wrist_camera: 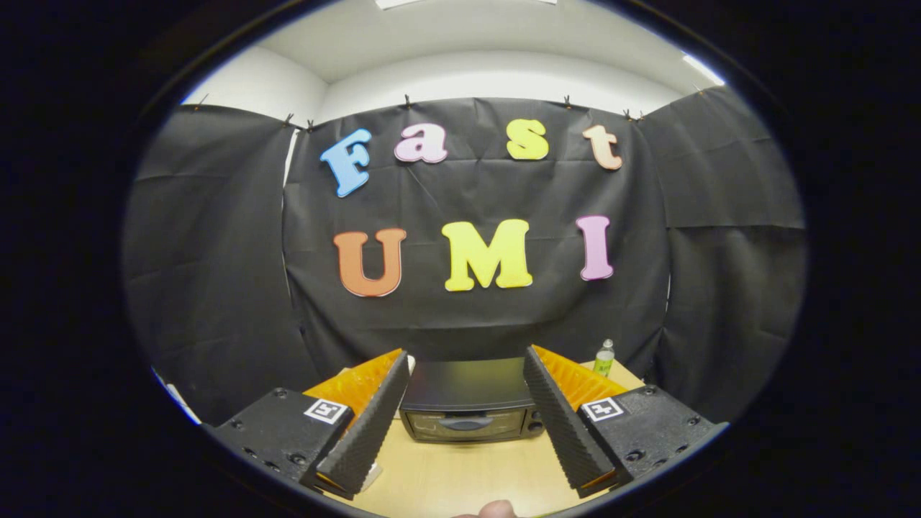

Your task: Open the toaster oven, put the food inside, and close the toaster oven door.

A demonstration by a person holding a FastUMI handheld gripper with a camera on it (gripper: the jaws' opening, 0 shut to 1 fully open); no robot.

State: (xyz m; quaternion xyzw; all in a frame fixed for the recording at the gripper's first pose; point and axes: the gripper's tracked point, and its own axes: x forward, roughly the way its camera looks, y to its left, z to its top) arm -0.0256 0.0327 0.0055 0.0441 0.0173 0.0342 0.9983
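The hand-held gripper (466,360) stands wide open in the lower part of the frame, its fingers (374,424) gripping nothing. Between them and a little beyond, at lower centre, the toaster oven (468,406) sits on the light wooden table (460,475) with its door closed. A small bottle (604,357) stands to its right. At the bottom edge shows what may be a fingertip (496,509).

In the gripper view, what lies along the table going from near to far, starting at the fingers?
Hand-held gripper with its fingers spread open and nothing between them → bare wooden table → toaster oven, door closed, beyond the fingers → small bottle off to the oven's right, by the black cloth wall.
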